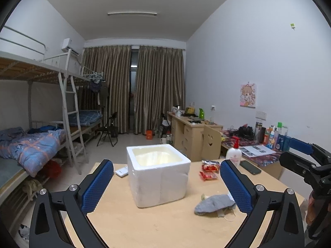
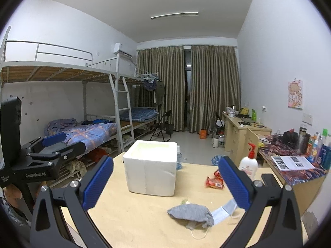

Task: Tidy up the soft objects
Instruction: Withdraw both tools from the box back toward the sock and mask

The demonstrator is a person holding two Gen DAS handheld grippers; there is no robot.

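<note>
Ahead on table (image 1: pixel 128 223): grey cloth (image 2: pixel 191 214) lying crosswise, right of foam box (image 2: pixel 152 170). Nearer right gripper (image 2: pixel 165 183), just below its tips; left gripper (image 1: pixel 166 184) farther. Both spread wide, empty.

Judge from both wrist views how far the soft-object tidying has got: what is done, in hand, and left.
Done: nothing visibly; the foam box shows only a pale lining. In hand: nothing; the left gripper and right gripper both have jaws wide open above the table. Left: the grey sock and face mask lie beside the box.
</note>
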